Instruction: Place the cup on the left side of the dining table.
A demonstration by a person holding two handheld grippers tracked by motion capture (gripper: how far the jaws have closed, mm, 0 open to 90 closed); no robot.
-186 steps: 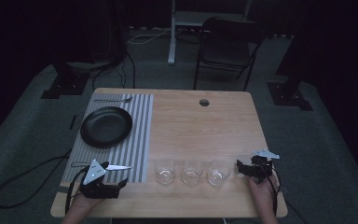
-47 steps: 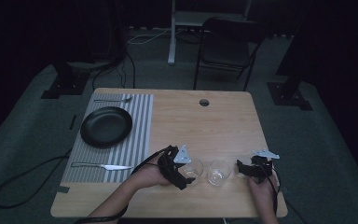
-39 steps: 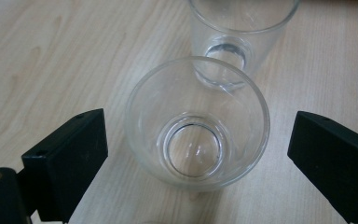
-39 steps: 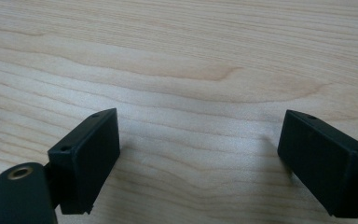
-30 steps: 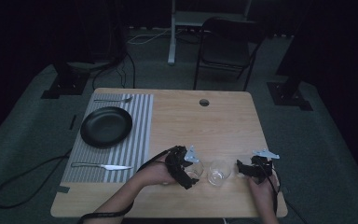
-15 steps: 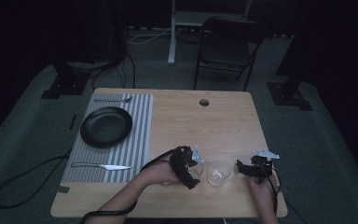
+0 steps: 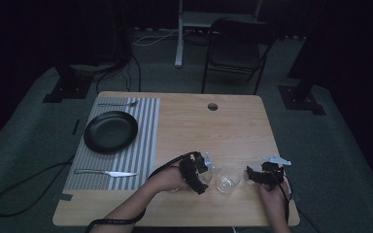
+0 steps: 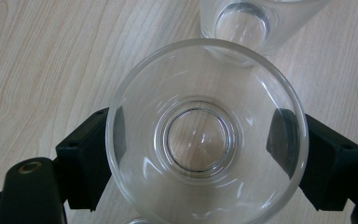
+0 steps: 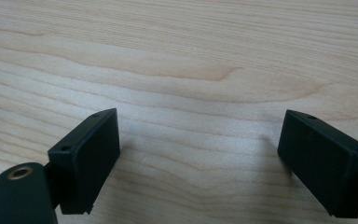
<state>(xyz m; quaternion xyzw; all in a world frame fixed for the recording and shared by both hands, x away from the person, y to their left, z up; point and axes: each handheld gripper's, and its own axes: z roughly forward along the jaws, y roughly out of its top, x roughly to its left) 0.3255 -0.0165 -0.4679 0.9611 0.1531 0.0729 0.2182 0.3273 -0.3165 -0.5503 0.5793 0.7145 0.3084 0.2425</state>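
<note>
Near the table's front edge a clear drinking glass (image 8: 200, 140) stands upright between the black jaws of my left gripper (image 8: 200, 154), one jaw on each side of it. The jaws are spread wide, and I cannot tell whether the pads touch the glass. In the high view the left gripper (image 7: 200, 175) covers that glass. A second glass (image 7: 227, 180) (image 8: 256, 23) stands just to its right. My right gripper (image 7: 250, 175) rests open to the right of that second glass. In its own view the right gripper (image 9: 198, 158) has only bare wood between its jaws.
A black plate (image 7: 110, 132) sits on a striped placemat (image 7: 141, 145) at the left, with a knife (image 7: 108, 173) in front of it and a fork (image 7: 119, 103) behind it. The tabletop has a round hole (image 7: 212, 106) near its far edge. A chair (image 7: 235, 53) stands beyond the table.
My left gripper has travelled from beside the knife rightwards to the row of glasses and come down around the middle one. The right gripper has stayed put.
</note>
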